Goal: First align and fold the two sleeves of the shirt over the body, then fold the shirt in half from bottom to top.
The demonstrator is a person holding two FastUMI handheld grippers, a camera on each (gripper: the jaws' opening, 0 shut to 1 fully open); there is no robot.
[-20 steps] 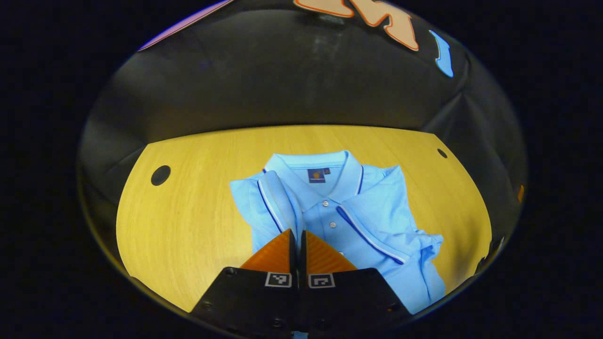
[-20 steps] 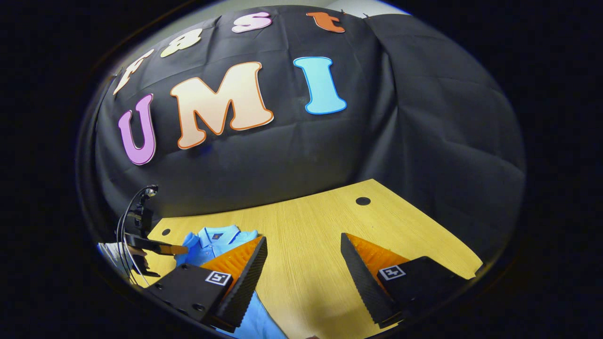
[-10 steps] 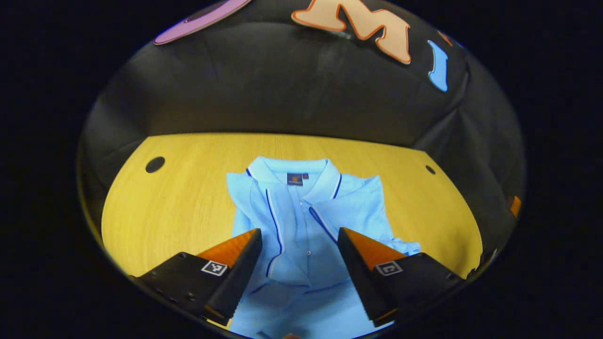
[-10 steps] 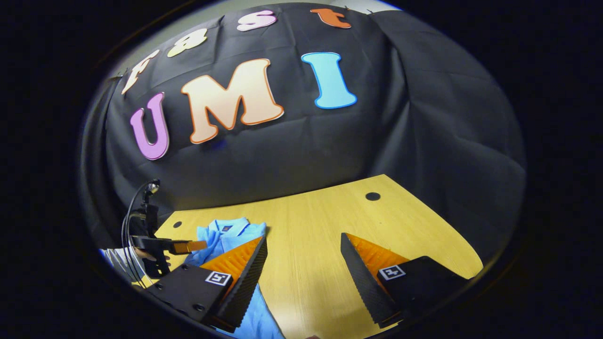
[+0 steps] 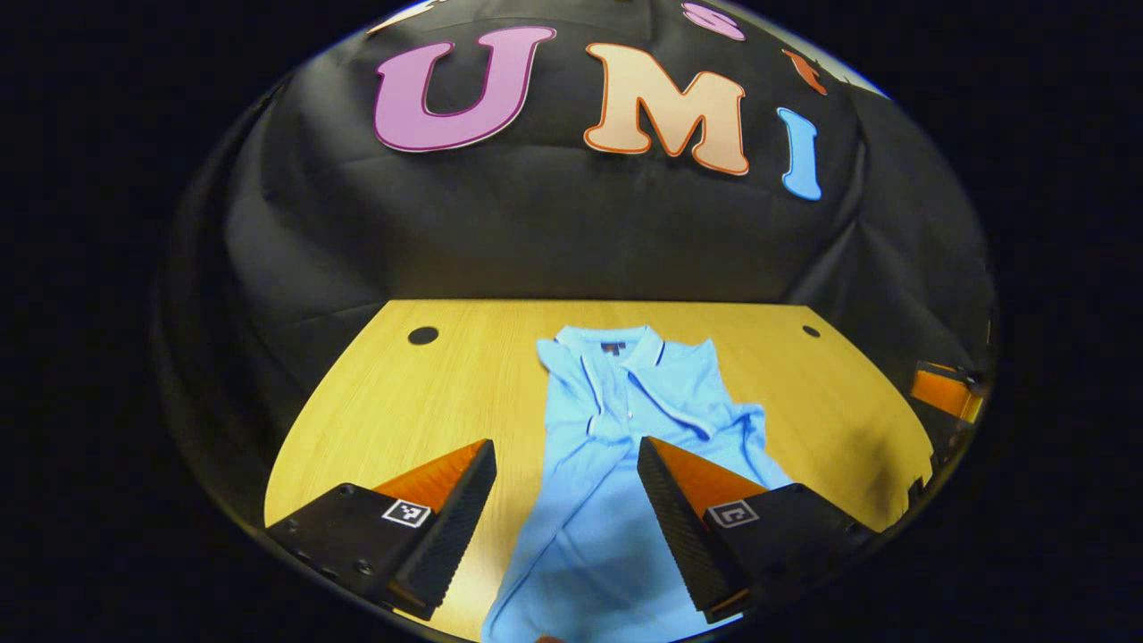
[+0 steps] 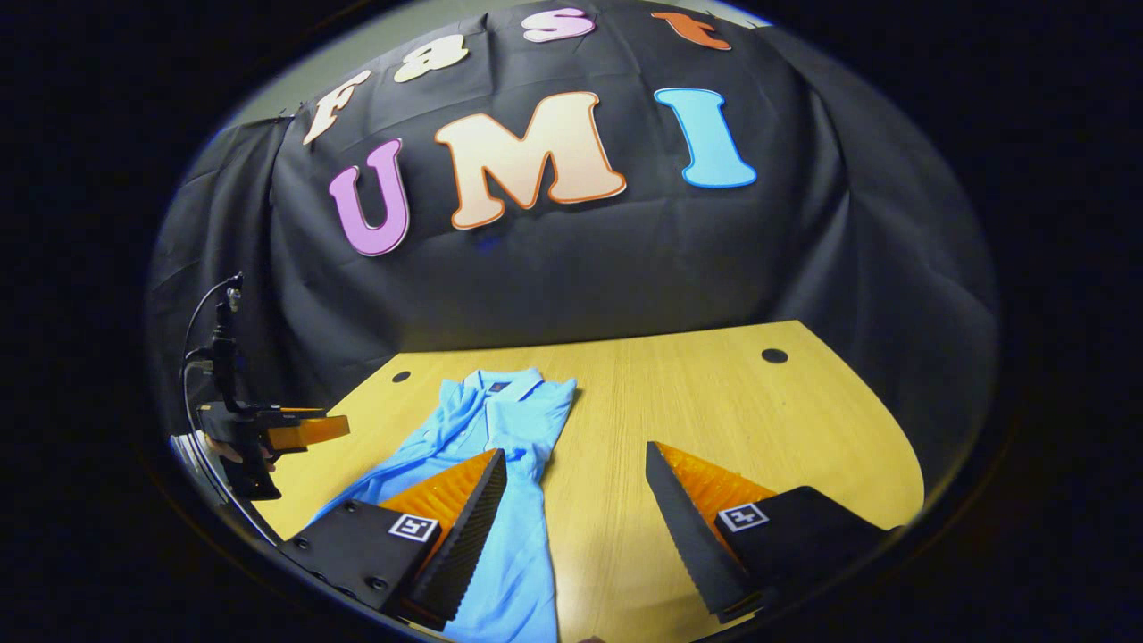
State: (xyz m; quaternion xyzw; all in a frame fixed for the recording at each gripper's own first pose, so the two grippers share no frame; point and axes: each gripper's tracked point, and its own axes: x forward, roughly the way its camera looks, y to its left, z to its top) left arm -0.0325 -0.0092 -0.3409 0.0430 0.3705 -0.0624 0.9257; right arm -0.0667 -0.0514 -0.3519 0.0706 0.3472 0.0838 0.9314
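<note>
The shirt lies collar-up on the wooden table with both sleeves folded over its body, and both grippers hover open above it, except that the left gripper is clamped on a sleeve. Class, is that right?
Not quite. The left gripper is open too: in the left gripper view its fingers stand apart above the shirt, gripping nothing. The rest holds: both sleeves folded in, the right gripper open over the table.

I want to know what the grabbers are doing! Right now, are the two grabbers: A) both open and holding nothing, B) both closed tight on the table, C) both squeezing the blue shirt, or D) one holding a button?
A: the left gripper and the right gripper both show spread fingers with nothing between them, while the shirt lies on the table.
</note>
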